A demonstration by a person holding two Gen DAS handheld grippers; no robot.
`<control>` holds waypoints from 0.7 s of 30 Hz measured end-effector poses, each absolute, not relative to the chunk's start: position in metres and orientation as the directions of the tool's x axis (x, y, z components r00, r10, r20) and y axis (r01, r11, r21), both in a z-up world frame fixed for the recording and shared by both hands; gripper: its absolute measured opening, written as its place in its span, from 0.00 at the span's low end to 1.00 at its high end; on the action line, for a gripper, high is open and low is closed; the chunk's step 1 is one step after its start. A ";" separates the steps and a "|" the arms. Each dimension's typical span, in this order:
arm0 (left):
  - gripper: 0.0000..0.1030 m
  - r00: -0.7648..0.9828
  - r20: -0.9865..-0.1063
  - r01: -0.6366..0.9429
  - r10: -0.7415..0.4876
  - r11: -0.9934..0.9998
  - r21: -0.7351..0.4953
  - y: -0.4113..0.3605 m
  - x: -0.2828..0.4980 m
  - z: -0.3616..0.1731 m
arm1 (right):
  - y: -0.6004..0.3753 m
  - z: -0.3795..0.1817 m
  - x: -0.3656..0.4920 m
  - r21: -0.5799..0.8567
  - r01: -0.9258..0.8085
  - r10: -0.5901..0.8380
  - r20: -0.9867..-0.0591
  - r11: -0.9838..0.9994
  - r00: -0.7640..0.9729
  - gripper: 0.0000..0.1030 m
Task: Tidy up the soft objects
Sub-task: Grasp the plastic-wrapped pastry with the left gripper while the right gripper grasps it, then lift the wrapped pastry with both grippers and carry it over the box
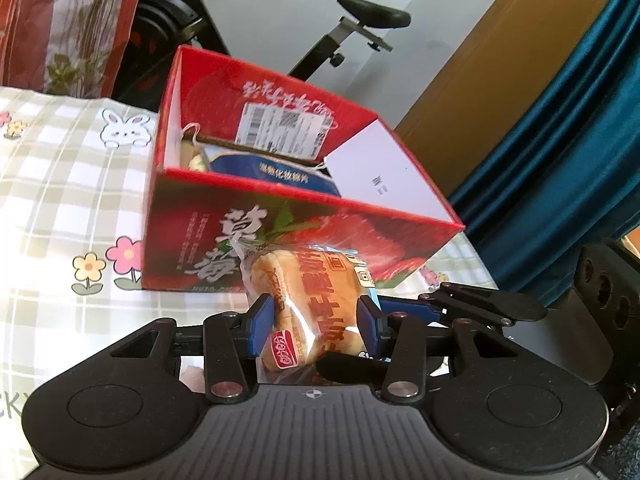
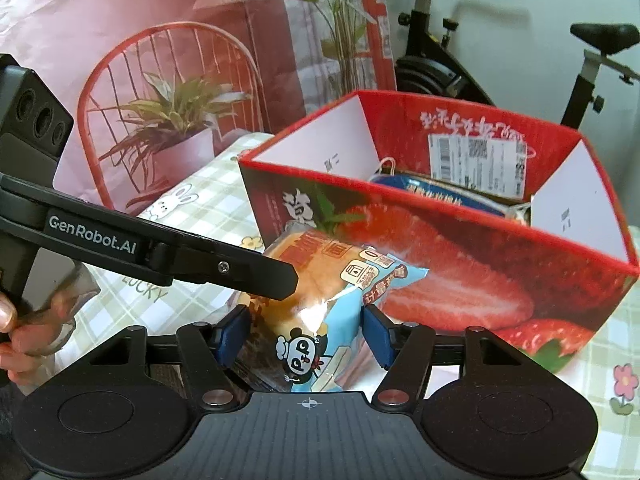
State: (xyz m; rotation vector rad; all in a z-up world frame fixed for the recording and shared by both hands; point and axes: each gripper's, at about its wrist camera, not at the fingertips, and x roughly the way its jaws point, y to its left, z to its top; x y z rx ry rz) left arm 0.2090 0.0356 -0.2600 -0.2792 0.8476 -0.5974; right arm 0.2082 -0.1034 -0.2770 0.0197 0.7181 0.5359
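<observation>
Left wrist view: risk first. Could tear or crush the bun pack (image 1: pixel 320 280) if pulled two ways at once, with the left claw (image 1: pixel 316 320) clamped on it and the right claw (image 2: pixel 306 332) set round the same pack. Could also lose the slick wrapper from between the pads (image 1: pixel 262 324) on the lift, being held only by its lower half. Might catch the near wall of the box (image 1: pixel 360 240) on the way over, being below the rim and just in front of it; would tip or shove the light box across the checked cloth (image 1: pixel 60 200). Inside, might land on the blue pouch (image 1: pixel 256 168) lying there and sit proud, or slide off to one side.

As to place: holds the pack upright between the left claw's blue pads, pressed into the wrapper on either side. From the right wrist view, shows the same pack between the right claw's pads, with the left claw's arm laid across its upper left. Cannot tell whether pinched there or merely straddled; looks perhaps a sliver apart at the right pad, though glare on the wrapper hides the edge. Sits near the box's front wall, not yet inside.
</observation>
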 end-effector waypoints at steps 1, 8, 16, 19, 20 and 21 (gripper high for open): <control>0.46 0.514 -0.615 0.385 -0.597 0.802 -0.456 0.035 0.208 -0.258 | -0.103 -0.275 0.207 0.191 -0.463 0.472 -0.619 0.866 0.628 0.56; 0.46 0.528 -0.597 0.407 -0.603 0.798 -0.446 0.032 0.201 -0.248 | -0.105 -0.264 0.200 0.161 -0.473 0.465 -0.605 0.866 0.646 0.56; 0.46 0.552 -0.562 0.424 -0.616 0.788 -0.446 0.036 0.192 -0.236 | -0.105 -0.249 0.192 0.120 -0.489 0.460 -0.583 0.864 0.669 0.55; 0.46 0.565 -0.543 0.426 -0.622 0.783 -0.453 0.038 0.190 -0.230 | -0.105 -0.242 0.191 0.105 -0.500 0.464 -0.570 0.860 0.678 0.55; 0.46 0.568 -0.539 0.427 -0.622 0.782 -0.454 0.038 0.191 -0.229 | -0.105 -0.240 0.191 0.099 -0.503 0.465 -0.566 0.858 0.681 0.55; 0.46 0.572 -0.534 0.428 -0.622 0.782 -0.453 0.039 0.191 -0.227 | -0.105 -0.237 0.192 0.093 -0.506 0.465 -0.562 0.858 0.684 0.55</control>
